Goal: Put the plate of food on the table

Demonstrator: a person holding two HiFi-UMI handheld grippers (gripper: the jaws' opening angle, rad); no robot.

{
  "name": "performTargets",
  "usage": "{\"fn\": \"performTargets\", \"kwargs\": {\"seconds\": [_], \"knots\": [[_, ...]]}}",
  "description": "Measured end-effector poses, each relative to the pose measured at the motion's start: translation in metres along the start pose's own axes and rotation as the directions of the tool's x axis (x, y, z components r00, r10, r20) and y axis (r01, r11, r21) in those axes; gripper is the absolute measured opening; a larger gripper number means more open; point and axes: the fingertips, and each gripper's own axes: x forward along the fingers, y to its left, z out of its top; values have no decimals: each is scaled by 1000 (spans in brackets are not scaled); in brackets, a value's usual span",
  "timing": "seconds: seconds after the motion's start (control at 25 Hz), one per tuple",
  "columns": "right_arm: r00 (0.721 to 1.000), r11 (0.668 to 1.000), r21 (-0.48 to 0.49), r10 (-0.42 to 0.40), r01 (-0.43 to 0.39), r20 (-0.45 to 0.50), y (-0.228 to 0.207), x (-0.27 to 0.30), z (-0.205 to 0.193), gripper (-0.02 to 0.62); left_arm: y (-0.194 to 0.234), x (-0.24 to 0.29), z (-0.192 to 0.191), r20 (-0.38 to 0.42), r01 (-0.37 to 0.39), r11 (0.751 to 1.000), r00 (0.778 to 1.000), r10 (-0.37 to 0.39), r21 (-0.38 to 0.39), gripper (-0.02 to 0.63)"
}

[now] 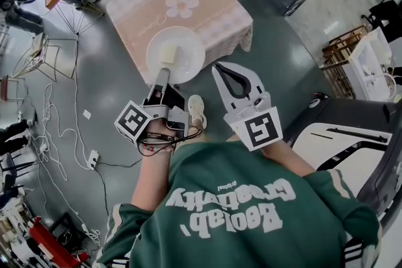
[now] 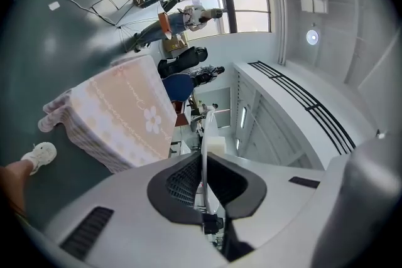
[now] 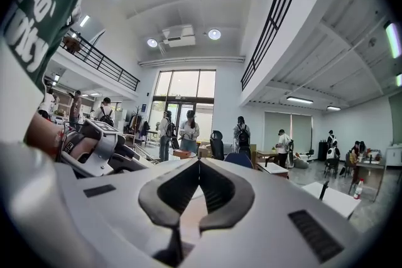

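Head view: the left gripper (image 1: 164, 75) grips the plate (image 1: 188, 47) by its 6 o'clock rim, over the near edge of the table (image 1: 207, 16). The food (image 1: 168, 53) lies on the plate. The right gripper (image 1: 220, 69) is at the plate's 4 o'clock.

Left gripper view: the left gripper (image 2: 204, 154) is clamped on the plate's (image 2: 204, 125) edge, with the food (image 2: 215, 146) just beyond and the table (image 2: 125, 116) at 10 o'clock.

Right gripper view: the right gripper's (image 3: 198, 163) jaws are pressed together, with nothing between them.
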Motion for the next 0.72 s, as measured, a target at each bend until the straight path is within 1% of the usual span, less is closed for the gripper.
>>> {"fn": "performTargets", "kwargs": {"seconds": [0.28,0.72], "knots": [[1000,1000,0,-17,17,-8,-15,36,2,15,-2,30,26,-7,3,1000,1000,-3,9,26],[999,999,-1,-38,38,-15,-31,88,7,15,-2,72,59,-46,5,1000,999,-5,6,26]]}}
